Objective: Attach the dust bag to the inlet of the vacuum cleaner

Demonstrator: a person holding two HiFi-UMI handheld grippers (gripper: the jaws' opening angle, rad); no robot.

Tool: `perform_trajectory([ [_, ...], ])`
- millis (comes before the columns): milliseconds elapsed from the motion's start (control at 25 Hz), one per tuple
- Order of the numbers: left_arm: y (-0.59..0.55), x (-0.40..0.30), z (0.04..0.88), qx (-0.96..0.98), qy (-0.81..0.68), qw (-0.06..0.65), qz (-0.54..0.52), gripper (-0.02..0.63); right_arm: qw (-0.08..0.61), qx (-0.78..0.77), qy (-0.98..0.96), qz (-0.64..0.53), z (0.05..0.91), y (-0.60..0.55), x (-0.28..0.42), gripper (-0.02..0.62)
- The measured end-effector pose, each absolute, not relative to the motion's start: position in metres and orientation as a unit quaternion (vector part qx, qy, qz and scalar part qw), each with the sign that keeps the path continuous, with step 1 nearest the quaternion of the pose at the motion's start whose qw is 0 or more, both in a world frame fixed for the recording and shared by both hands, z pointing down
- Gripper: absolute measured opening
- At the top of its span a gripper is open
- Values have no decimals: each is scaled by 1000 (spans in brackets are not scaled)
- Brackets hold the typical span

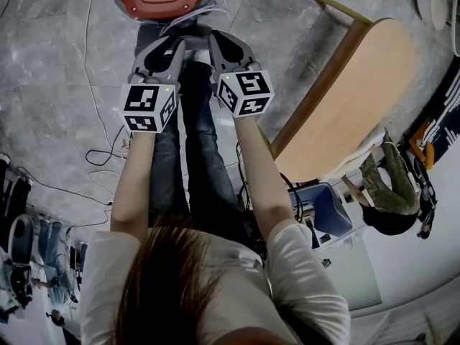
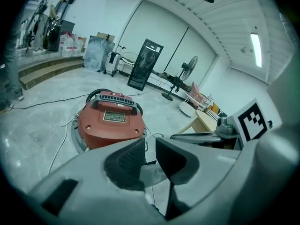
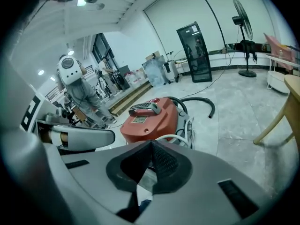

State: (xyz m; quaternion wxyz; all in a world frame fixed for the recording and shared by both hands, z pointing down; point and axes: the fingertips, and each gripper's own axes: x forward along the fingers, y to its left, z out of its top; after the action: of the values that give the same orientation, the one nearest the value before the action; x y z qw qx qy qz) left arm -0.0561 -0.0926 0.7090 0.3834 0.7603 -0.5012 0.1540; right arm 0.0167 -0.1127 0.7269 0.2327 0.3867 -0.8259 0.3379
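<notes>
The vacuum cleaner (image 2: 110, 121), a red drum with a black carry handle (image 2: 115, 99) on its lid, stands on the grey floor (image 1: 65, 70) straight ahead of the person, just beyond both tools; no dust bag can be picked out in any view, and the inlet itself does not show, so the attaching looks not yet begun, with the bag to find, the inlet to reach and the two to join all left to do; the lid sits on the drum, and I judge it may have to come off first. The left tool (image 2: 150, 150) points at the vacuum cleaner with its jaws a narrow slit apart and nothing in the slit but floor; the right tool (image 3: 150, 145), beside it and as near the vacuum cleaner, has its jaws pressed together at the tips; a pale sliver behind those tips is too small to tell from floor. A black hose (image 3: 208, 104) curls out behind the vacuum cleaner; a white cable (image 2: 60, 134) lies by its base; a wooden surface (image 1: 352, 99) stands well to its right; in the head view the top edge cuts the vacuum cleaner off.
</notes>
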Motion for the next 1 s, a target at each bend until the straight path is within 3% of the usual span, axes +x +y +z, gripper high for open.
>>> perform_trajectory([
  [360,-107,-62,672,765,-524,347,143,28,218,385,-837,323,690,-119,16,3],
  [720,-127,-65,617,776,-528,321,127,18,209,376,-852,298,625,-140,13,3],
  [1000,-143,-72,536,792,-533,280,103,18,160,401,-864,260,536,-163,18,3],
])
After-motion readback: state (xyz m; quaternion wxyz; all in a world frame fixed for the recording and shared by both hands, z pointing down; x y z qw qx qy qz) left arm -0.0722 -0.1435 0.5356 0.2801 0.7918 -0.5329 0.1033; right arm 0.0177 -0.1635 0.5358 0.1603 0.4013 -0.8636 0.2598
